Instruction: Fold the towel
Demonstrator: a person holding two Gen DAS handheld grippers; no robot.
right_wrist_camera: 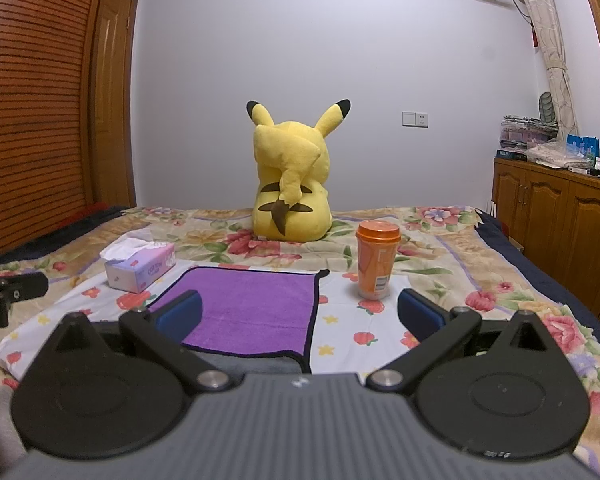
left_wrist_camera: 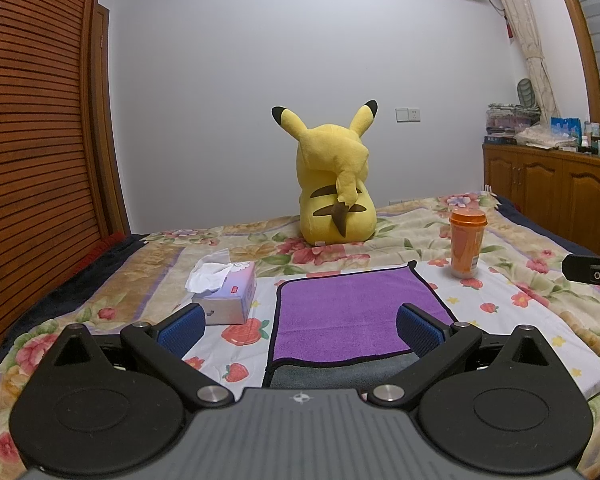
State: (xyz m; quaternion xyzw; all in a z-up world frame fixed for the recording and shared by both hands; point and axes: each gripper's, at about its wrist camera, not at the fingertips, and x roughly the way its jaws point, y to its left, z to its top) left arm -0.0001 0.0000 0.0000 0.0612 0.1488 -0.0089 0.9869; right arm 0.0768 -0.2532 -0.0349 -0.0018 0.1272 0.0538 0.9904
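A purple towel (left_wrist_camera: 352,308) with black trim lies on the flowered bedspread, folded over so a grey underside strip (left_wrist_camera: 340,374) shows along its near edge. It also shows in the right wrist view (right_wrist_camera: 256,304). My left gripper (left_wrist_camera: 300,330) is open and empty, held above the towel's near left part, its fingers apart. My right gripper (right_wrist_camera: 300,314) is open and empty, above the towel's near right corner. The tip of the right gripper shows at the right edge of the left wrist view (left_wrist_camera: 592,274).
A tissue box (left_wrist_camera: 226,290) stands left of the towel. An orange lidded cup (left_wrist_camera: 466,242) stands right of its far corner. A yellow plush toy (left_wrist_camera: 334,184) sits at the back of the bed (left_wrist_camera: 540,320). A wooden wardrobe (left_wrist_camera: 32,140) is left, a cabinet (left_wrist_camera: 552,192) right.
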